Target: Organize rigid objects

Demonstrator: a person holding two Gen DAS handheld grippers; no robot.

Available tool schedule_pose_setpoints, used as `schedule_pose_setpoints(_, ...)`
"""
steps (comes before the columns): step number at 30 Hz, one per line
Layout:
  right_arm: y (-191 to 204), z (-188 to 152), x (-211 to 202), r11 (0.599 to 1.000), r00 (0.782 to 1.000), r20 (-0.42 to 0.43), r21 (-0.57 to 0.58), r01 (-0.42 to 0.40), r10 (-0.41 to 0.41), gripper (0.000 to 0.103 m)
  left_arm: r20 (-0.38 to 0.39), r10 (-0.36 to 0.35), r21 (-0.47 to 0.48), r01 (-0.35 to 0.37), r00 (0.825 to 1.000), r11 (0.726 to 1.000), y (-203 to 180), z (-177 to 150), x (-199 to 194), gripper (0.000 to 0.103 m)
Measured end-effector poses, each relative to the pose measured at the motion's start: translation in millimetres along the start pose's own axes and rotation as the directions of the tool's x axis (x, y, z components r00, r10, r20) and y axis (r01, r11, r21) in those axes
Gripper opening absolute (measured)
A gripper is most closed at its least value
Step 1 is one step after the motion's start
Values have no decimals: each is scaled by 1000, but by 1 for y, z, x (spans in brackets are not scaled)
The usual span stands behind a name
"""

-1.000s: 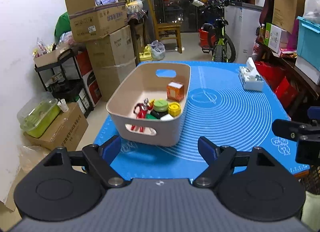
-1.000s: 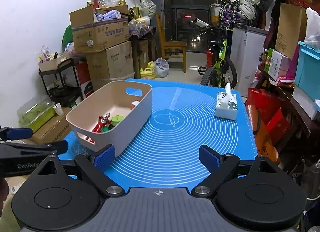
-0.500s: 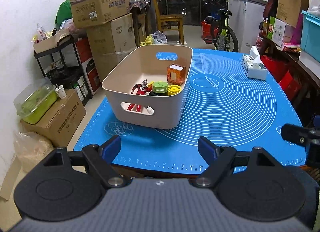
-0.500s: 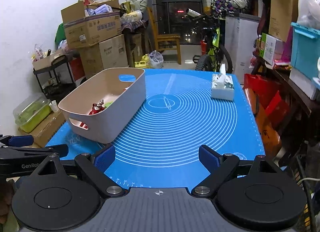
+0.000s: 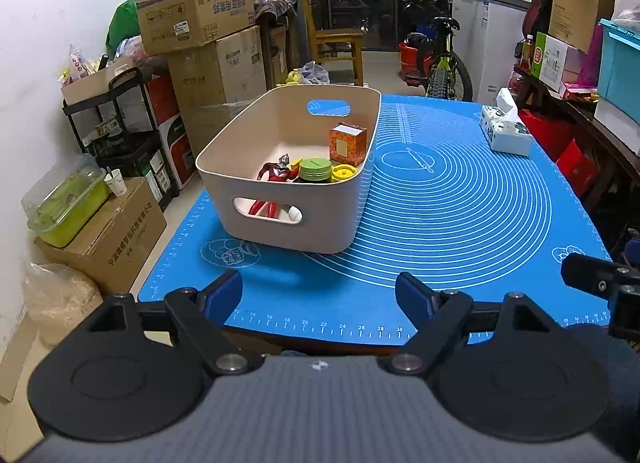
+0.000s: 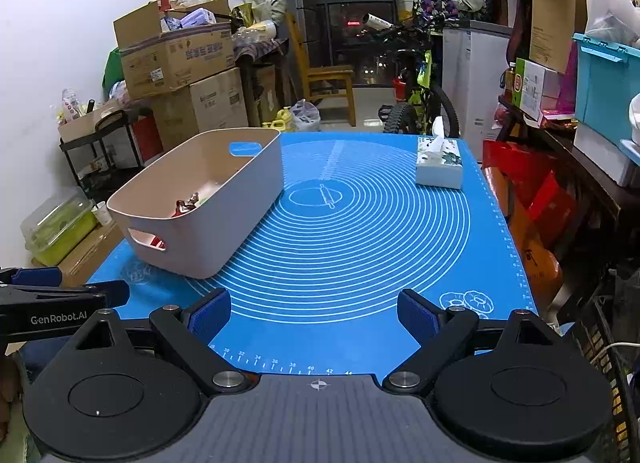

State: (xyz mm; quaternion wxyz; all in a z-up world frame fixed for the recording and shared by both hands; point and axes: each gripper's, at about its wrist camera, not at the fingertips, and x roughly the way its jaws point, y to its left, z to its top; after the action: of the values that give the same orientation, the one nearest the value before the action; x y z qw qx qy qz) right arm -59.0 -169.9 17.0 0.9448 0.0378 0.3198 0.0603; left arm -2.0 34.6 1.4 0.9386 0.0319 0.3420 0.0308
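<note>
Hovering at the near edge of the blue silicone-matted counter (image 5: 460, 223), both empty and spread wide: left tool (image 5: 319, 295), right tool (image 6: 314, 313). Sitting ahead and left of centre, well apart from both: beige plastic bin with cut-out handles (image 5: 280, 219), long axis running away toward the far edge. Already inside: red-and-silver toy figure (image 5: 276, 173), orange square box (image 5: 347, 143), green round lid (image 5: 316, 169), yellow round cap (image 5: 344, 173). Nearer the bin: left tool, facing its short handled end. Resting far right on the mat, outside the bin: white tissue box (image 6: 439, 167), probably closer to the right tool.
</note>
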Motion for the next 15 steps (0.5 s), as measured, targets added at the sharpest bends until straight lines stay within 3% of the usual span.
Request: schedule_pose_setpoints(15,5,-2,0,1000,1000,2,-21,5,-5,91,0,0,2,0,1000,1000,0,0,0,84)
